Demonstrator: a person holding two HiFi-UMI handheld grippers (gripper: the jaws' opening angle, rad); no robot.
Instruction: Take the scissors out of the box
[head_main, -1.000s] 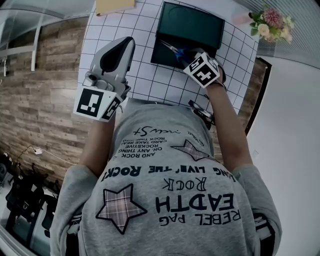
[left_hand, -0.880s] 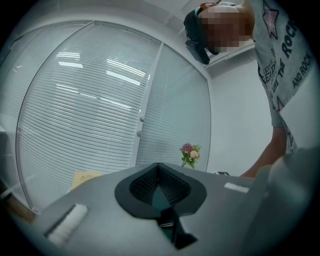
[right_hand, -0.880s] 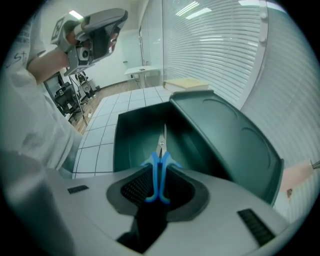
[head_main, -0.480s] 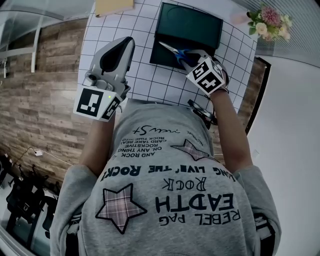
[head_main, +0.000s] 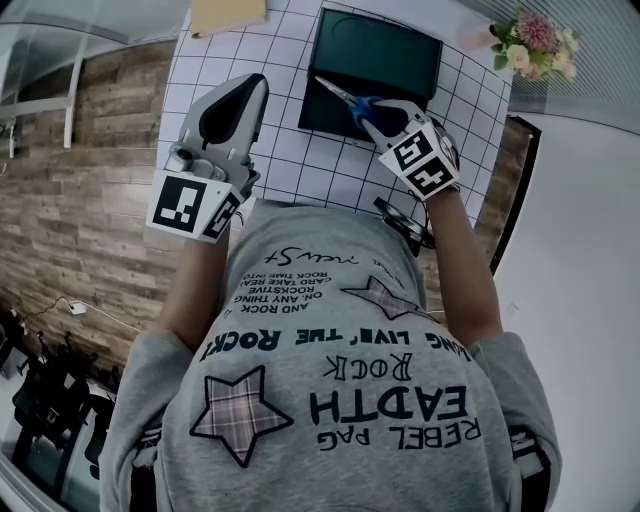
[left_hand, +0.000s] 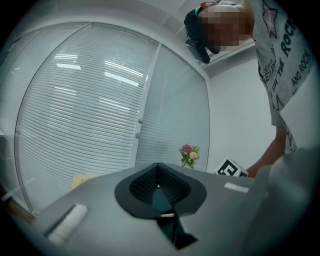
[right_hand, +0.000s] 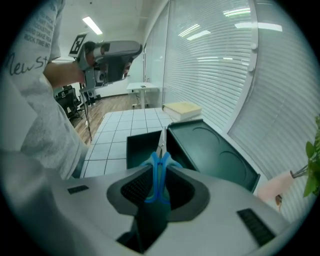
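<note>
Blue-handled scissors (right_hand: 156, 184) sit pinched in our right gripper (right_hand: 159, 161), plain only in its view; our left gripper (left_hand: 158, 165) has tips touching.

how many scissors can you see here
1: the scissors are clamped in the right gripper, over the open box. The gripper hides part of the box, so another could be inside.

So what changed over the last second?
The right gripper, shut on the scissors by their blue handles, has lifted them up from the box and drawn back a little toward the person. Its grip is unchanged. The left gripper, the box and the flowers stayed where they were.
</note>
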